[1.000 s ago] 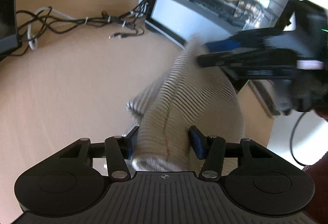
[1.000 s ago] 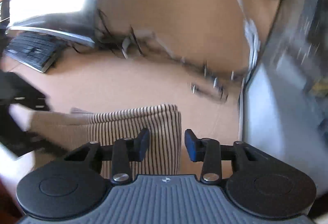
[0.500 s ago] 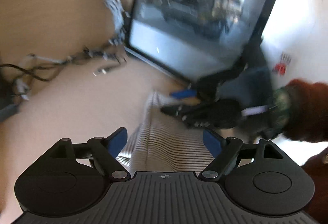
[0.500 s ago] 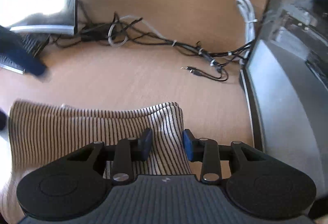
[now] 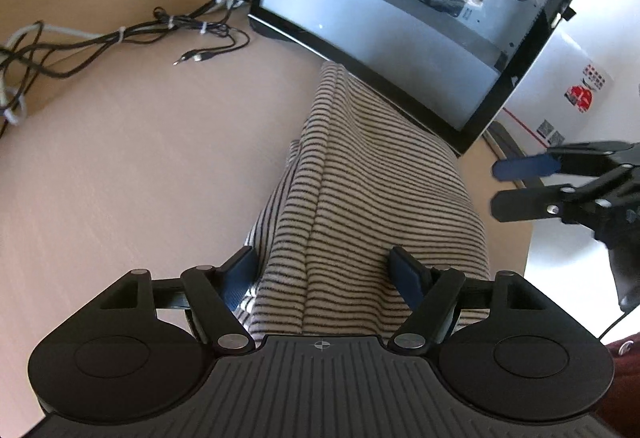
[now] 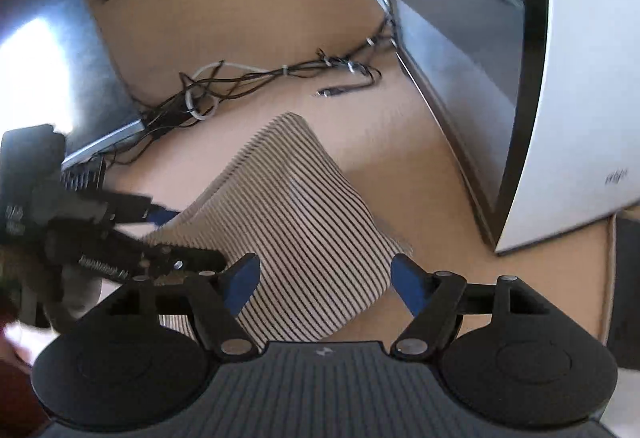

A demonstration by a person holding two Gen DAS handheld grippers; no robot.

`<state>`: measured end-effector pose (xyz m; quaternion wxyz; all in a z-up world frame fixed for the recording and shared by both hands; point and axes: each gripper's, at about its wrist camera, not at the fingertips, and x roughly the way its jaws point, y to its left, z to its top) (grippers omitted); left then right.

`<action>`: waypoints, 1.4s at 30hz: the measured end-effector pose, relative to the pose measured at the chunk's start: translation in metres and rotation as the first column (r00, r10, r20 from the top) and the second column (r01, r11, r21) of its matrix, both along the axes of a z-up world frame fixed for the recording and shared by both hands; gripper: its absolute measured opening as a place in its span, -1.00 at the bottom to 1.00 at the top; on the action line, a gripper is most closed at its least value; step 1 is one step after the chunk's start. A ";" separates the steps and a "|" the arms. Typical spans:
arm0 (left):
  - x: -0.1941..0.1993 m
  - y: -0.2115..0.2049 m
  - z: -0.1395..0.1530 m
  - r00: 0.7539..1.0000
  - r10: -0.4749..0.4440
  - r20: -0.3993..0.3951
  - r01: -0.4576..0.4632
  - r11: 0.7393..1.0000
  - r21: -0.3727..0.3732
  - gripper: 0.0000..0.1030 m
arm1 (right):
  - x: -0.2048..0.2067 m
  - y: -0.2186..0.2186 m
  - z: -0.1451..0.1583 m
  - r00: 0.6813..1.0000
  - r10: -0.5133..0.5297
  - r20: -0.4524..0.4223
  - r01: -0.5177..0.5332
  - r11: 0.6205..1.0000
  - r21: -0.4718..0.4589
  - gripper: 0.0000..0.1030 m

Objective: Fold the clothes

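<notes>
Since the earlier frames the right gripper (image 6: 325,280) has let go of the cloth's corner and drawn back, jaws now spread wide; the left gripper (image 5: 326,272), wide apart half a second ago, has narrowed somewhat around the cloth.

Cloth (image 5: 360,189): striped, cream with thin dark lines, folded into a thick pad. Lies flat on the desk (image 5: 120,157), its far end touching or just short of the PC case (image 5: 400,17) base. A lengthwise fold ridge runs down its middle.

Left gripper: blue pads sit either side of the cloth's near end. Left pad at the cloth edge, right pad pressed into the fabric. Jaws apart with cloth between; a firm clamp cannot be told.

Right gripper: in its own view both blue pads stand clear above the cloth's near corner, nothing between them touching. In the left view it hangs off the cloth's right side, beyond the desk edge, jaws parted.

Outward: cable tangle (image 5: 120,37) with loose jack plugs lies well apart from the cloth, toward the back. Glass-sided case shows boards and wiring. Second dark case (image 6: 48,57) at the desk's left side. Dark red sleeve (image 5: 624,378) at frame edge.
</notes>
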<state>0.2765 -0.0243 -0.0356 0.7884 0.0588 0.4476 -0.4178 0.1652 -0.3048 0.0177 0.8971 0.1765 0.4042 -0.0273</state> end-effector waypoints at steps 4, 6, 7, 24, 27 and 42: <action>-0.008 0.020 -0.003 0.997 0.072 -0.029 -0.072 0.997 -0.007 0.53 | 0.030 0.004 -0.023 0.994 0.047 -0.104 -0.037 0.995 0.094 0.53; -0.012 0.031 -0.004 0.993 0.109 -0.044 -0.110 0.994 -0.009 0.54 | 0.048 0.012 -0.026 0.991 0.097 -0.097 -0.090 0.993 0.081 0.60; -0.014 0.036 -0.005 0.990 0.128 -0.052 -0.128 0.992 -0.010 0.57 | 0.058 0.016 -0.026 0.988 0.124 -0.091 -0.118 0.990 0.071 0.63; -0.044 0.072 -0.003 0.935 0.311 -0.172 -0.323 0.945 -0.044 0.66 | 0.158 0.080 0.028 0.916 0.305 0.258 -0.315 0.949 -0.005 0.85; -0.045 0.093 0.015 0.931 0.335 -0.142 -0.347 0.936 -0.064 0.67 | 0.143 0.072 0.044 0.894 0.332 0.302 -0.340 0.940 -0.029 0.85; 0.034 0.105 0.052 0.892 0.449 -0.050 -0.451 0.884 -0.124 0.11 | 0.064 0.152 -0.024 0.800 0.600 0.036 -0.531 0.734 -0.423 1.00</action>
